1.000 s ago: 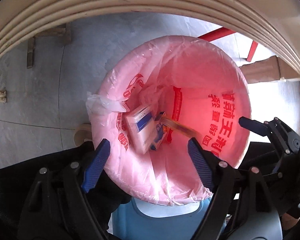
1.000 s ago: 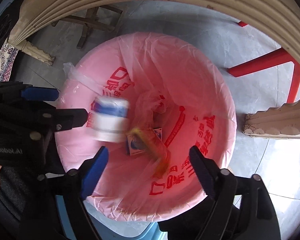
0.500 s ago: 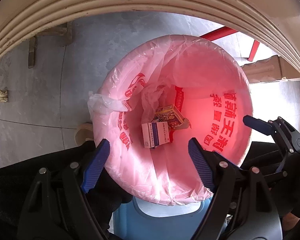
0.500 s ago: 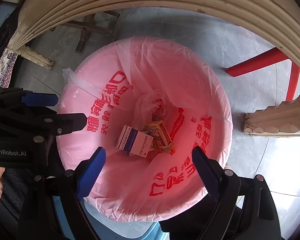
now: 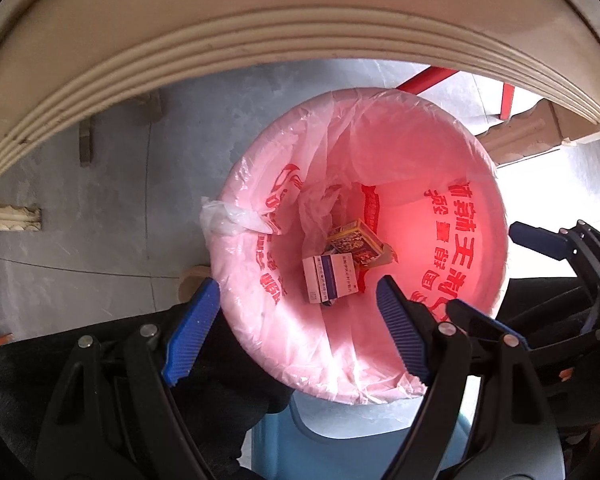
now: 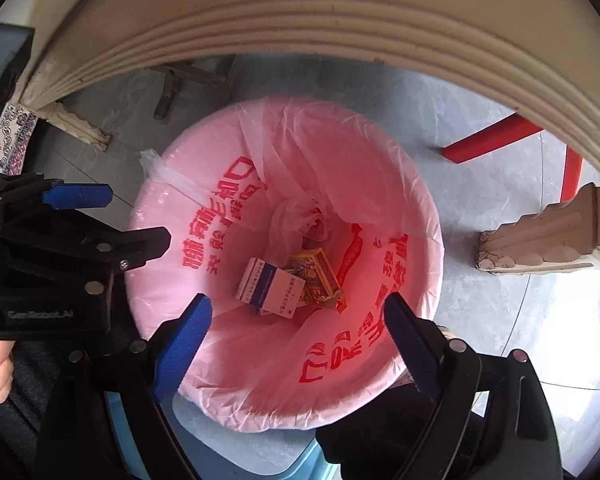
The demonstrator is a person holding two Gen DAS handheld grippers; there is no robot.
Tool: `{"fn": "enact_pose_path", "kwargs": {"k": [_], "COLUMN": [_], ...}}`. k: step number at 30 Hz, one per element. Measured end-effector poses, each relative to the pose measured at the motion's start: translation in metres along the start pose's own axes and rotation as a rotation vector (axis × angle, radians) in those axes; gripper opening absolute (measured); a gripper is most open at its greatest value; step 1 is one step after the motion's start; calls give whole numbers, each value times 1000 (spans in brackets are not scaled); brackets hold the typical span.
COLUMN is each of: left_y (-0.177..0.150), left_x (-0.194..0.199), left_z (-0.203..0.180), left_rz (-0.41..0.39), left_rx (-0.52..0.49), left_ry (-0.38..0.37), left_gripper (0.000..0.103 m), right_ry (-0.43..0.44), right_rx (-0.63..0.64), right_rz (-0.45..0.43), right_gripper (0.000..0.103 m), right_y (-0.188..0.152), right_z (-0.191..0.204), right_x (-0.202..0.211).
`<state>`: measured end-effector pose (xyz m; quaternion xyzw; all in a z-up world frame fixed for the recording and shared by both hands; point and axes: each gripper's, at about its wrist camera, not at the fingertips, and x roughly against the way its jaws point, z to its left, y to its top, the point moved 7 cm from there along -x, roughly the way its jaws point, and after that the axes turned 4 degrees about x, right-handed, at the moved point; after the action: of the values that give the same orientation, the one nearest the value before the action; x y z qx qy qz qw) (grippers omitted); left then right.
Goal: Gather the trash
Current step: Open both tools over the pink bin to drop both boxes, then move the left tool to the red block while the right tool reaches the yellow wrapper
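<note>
Both grippers over pink-lined bin [image 5: 476,216], pointing down into it. L gripper [image 5: 296,332] jaws released, nothing between; R gripper [image 6: 296,344] same, wide apart & empty. Trash at bin bottom: white/blue carton [image 5: 330,278] lying flat, touching yellow/red carton [image 5: 354,242] on its far-right side; something partly hidden under them, prob. a third box. Both cartons sit straight below jaws, well apart from the pads. White carton's long axis runs roughly left-right. Neither hand clearly nearer. Judgement: drop done; next pickup lies elsewhere, likely on tabletop [image 5: 260,8] at far edge.

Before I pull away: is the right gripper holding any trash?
No, the right gripper is open and empty; both boxes lie inside the pink-lined bin.
</note>
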<state>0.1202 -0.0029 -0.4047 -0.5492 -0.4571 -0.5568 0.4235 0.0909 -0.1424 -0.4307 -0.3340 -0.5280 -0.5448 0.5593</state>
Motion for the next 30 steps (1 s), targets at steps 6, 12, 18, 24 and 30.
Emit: {"fn": "enact_pose_path", "kwargs": {"k": [6,12,18,24,30], "left_y": [-10,-16,-5,14,35], "left_x": [38,102,188,248,268], "left_z": [0,4,21,21,-2], "left_rz": [-63,-156,-286,-413,-448], "left_rx": [-20,-62,-70,-99,-172], "left_ry": [-13,1,38,73,37], "left_gripper": [79,79,79,81,84], "right_ry": [21,22,42,30,-39], "right_rx": [22,83,152,157,174], "right_rz": [-84,-200,-322,-497,-573], "right_gripper": [86,86,86,86,88], "right_y": [4,13,22,46,80], "right_z": [15,35,52,44,23], "right_x": [45,114,198,291,332]}}
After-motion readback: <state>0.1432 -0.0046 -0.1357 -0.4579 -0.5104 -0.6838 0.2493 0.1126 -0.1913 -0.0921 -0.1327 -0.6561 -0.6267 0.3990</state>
